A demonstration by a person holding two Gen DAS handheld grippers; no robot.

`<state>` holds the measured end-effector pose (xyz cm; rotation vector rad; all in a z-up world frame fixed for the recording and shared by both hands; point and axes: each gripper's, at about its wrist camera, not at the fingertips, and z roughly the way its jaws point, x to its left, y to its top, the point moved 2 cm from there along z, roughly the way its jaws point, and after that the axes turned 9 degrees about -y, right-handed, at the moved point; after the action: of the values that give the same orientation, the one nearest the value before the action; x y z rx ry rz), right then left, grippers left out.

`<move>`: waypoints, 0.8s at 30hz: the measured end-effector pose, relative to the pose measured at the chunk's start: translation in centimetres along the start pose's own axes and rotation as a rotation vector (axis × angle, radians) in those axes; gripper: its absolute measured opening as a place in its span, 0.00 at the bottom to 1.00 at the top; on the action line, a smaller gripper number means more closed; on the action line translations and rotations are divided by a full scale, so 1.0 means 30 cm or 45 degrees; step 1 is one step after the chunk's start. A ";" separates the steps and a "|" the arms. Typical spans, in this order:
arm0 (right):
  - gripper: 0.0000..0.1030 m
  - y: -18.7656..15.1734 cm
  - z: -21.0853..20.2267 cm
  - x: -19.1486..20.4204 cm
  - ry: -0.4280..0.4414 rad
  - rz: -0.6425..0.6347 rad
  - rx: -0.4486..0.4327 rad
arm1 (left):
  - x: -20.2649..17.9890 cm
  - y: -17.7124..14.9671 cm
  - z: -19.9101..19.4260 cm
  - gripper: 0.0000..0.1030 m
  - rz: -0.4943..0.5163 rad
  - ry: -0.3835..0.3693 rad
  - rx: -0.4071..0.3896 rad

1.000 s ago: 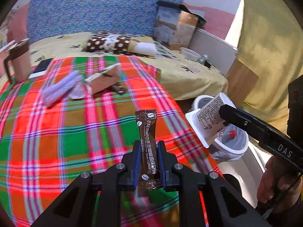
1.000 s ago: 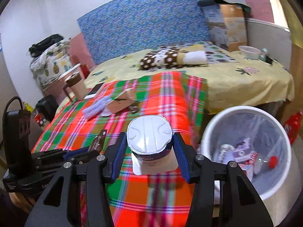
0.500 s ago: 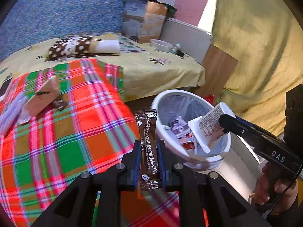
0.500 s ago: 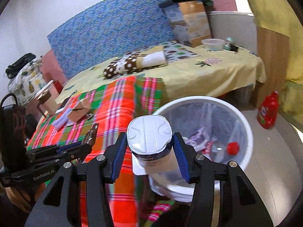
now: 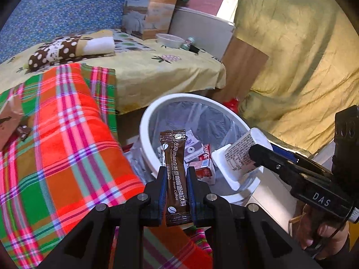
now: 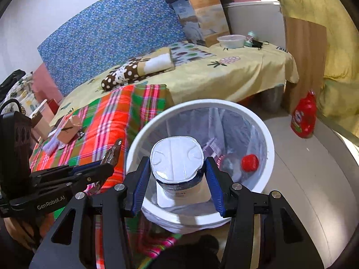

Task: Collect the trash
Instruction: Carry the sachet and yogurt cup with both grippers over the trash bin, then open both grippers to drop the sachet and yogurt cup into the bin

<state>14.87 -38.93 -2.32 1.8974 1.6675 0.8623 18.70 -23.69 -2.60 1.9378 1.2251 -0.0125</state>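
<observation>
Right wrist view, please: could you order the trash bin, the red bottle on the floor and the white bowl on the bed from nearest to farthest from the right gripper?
1. Trash bin: directly below and ahead of the right gripper.
2. Red bottle: on the floor, to the right.
3. White bowl: far back on the bed.

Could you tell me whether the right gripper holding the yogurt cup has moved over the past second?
Yes. The right gripper carried the yogurt cup from above the plaid blanket to above the white bin.
</observation>
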 end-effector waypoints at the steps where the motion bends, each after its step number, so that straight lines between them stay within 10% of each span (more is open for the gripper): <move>1: 0.50 -0.002 0.005 -0.004 -0.003 0.000 0.007 | 0.001 0.001 0.009 0.17 0.000 -0.005 0.006; 24: 0.50 -0.020 0.043 -0.047 -0.033 -0.004 0.086 | 0.015 0.037 0.082 0.33 -0.044 -0.058 -0.019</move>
<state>15.30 -40.16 -3.85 1.9416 1.7039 0.7861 20.74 -25.14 -3.71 1.8932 1.2254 -0.0645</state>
